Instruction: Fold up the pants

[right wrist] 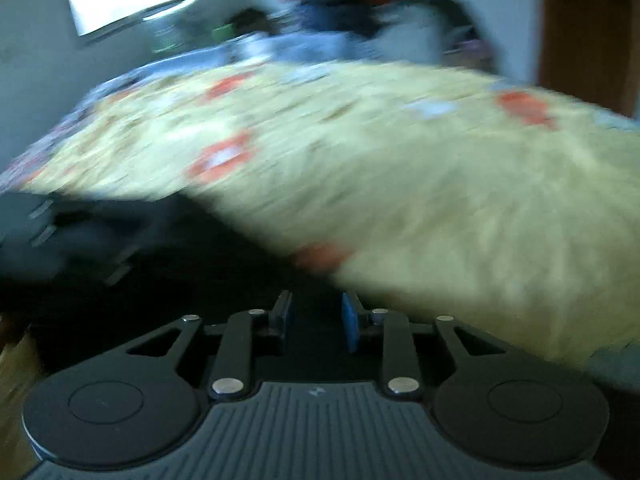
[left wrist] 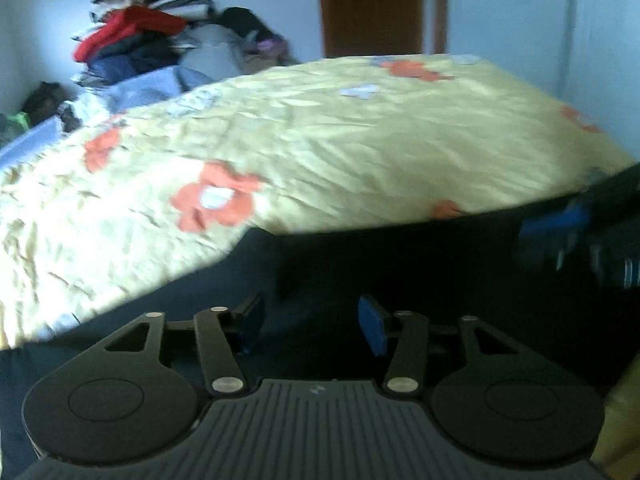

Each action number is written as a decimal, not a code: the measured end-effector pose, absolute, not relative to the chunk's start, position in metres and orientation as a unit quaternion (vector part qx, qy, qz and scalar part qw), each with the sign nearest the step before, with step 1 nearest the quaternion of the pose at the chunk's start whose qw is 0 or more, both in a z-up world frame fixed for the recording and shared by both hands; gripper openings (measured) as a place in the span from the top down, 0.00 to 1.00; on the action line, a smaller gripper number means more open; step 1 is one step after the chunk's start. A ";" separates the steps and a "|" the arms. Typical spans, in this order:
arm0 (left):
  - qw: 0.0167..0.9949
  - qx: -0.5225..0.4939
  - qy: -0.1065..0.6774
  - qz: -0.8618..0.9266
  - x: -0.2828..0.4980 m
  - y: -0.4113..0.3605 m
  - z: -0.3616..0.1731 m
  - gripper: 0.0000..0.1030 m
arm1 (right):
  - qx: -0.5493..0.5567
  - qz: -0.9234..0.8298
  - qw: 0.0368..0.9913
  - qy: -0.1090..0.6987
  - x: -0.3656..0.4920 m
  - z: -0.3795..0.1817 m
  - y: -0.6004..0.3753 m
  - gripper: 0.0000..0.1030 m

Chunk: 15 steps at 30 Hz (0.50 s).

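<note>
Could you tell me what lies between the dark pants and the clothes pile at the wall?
Left wrist view: yellow flowered bedspread between pants and clothes pile.

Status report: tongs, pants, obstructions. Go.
Left tongs open, empty. Right tongs open narrower, empty. Dark pants flat on yellow bedspread. Nothing in the way.

I see a pale yellow bedspread patterned with orange and light-blue flowers, and dark navy pants at the lower frame. My left tool is black with blue pads. The door at the top is brown, and a red garment tops the upper-left pile.
</note>
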<state>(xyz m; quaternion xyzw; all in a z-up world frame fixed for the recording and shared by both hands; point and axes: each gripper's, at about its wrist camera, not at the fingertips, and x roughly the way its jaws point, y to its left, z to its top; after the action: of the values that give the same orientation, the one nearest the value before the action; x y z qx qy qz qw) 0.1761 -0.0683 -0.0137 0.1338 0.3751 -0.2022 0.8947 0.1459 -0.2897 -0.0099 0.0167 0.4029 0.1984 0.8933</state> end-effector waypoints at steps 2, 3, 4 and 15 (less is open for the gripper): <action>0.887 0.121 0.387 -0.223 0.164 -0.070 -0.017 0.41 | -0.029 0.226 0.880 0.417 0.124 -0.014 -0.275 0.73; 0.881 0.120 0.394 -0.233 0.158 -0.078 -0.023 0.41 | -0.045 0.224 0.879 0.419 0.119 -0.020 -0.272 0.74; 0.880 0.127 0.393 -0.235 0.155 -0.084 -0.028 0.39 | -0.047 0.218 0.886 0.407 0.115 -0.025 -0.270 0.74; 0.876 0.160 0.373 -0.259 0.122 -0.117 -0.031 0.33 | -0.002 0.092 0.919 0.383 0.064 -0.031 -0.324 0.68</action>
<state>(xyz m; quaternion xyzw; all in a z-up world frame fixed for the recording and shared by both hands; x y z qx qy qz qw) 0.1221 -0.1169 -0.0311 0.1602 0.3732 -0.2594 0.8762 0.0642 -0.3239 -0.0308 -0.0016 0.3835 0.0920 0.9190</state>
